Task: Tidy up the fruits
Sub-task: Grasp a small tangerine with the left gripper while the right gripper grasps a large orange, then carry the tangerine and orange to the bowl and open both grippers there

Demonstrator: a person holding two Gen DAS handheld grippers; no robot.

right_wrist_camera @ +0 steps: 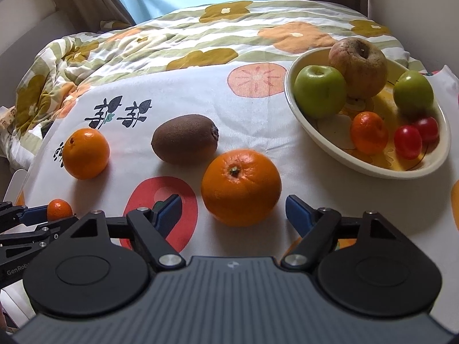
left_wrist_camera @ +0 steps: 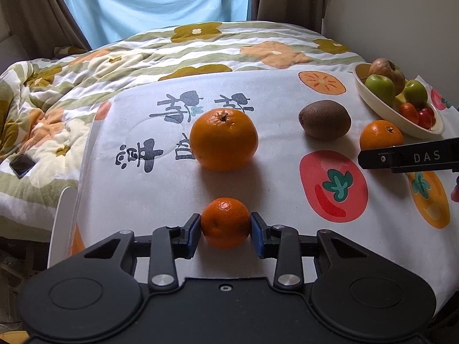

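On the white fruit-print cloth (left_wrist_camera: pixel 143 195), I'm clamping left gripper (left_wrist_camera: pixel 225 223) on the small round orange mandarin (left_wrist_camera: pixel 225 222), while right gripper (right_wrist_camera: pixel 233 209) is hanging wide open around the big round orange (right_wrist_camera: pixel 241 187), pads not touching.

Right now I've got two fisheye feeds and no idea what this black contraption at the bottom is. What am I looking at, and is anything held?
Each picture comes from a camera on a hand-held two-finger gripper, looking along its fingers. The left gripper is shut on a small mandarin. The right gripper is open, its blue pads either side of a large orange without pressing it. On the printed cloth also lie a kiwi and another orange. The bowl holds apples, a mandarin and cherry tomatoes.
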